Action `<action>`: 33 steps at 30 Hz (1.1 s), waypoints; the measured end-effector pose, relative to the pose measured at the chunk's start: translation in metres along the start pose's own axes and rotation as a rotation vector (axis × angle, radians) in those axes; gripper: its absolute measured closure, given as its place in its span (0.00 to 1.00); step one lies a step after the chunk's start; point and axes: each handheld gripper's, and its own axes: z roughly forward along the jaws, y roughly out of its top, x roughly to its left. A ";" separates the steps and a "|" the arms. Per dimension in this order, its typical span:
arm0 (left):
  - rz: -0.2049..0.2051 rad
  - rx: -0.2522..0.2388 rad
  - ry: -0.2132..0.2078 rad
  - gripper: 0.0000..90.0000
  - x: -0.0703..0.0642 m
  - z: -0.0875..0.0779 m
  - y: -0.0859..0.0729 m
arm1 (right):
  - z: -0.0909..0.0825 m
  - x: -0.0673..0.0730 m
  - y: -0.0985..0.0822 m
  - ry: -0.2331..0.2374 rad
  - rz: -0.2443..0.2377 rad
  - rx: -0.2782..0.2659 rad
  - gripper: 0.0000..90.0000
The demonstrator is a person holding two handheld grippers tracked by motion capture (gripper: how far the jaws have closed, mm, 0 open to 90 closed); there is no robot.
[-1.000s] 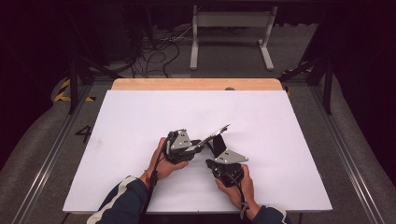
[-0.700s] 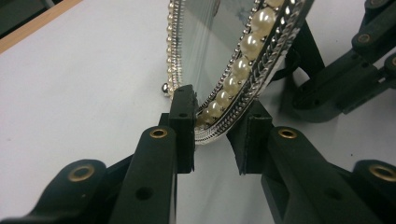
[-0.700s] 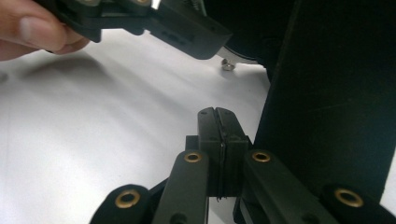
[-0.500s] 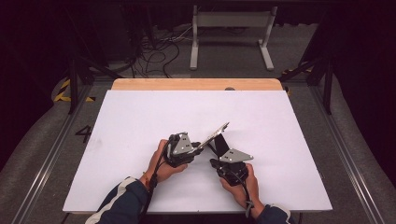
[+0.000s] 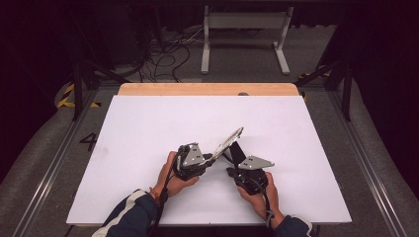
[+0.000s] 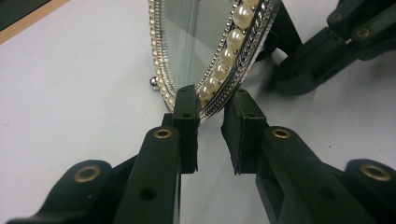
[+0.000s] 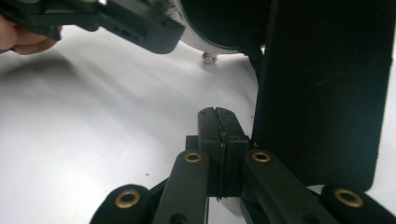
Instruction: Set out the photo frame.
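Observation:
An oval mirror (image 5: 229, 142) with a pearl-studded silver rim (image 6: 205, 42) stands tilted on the white table (image 5: 148, 128). A black stand (image 5: 236, 149) props it from behind. My left gripper (image 5: 210, 159) is shut on the mirror's lower rim; in the left gripper view (image 6: 212, 100) the rim sits between the two pads. My right gripper (image 5: 235, 165) lies close behind the mirror, its jaws shut on nothing (image 7: 217, 112). The black stand (image 7: 322, 84) rises just to the right of them. A small metal ball foot (image 7: 208, 57) rests on the table under the rim.
The white sheet covers a wooden tabletop whose far edge (image 5: 207, 89) shows. Beyond the table are cables (image 5: 168, 49) on the floor and a grey metal frame (image 5: 244, 29). Dark rails (image 5: 365, 163) run along both sides.
The right hand has edged slightly to the right. The mirror stays tilted in the left gripper's hold, in nearly the same place.

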 end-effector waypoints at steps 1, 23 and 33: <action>0.001 -0.001 -0.002 0.85 -0.001 -0.001 0.000 | -0.001 -0.002 0.000 -0.003 0.005 -0.002 1.00; 0.011 0.012 -0.054 0.89 -0.003 0.007 0.003 | 0.000 -0.022 -0.005 -0.021 0.015 0.025 1.00; 0.009 0.022 -0.056 0.89 -0.004 0.010 0.003 | -0.003 -0.032 -0.005 -0.037 0.024 0.027 1.00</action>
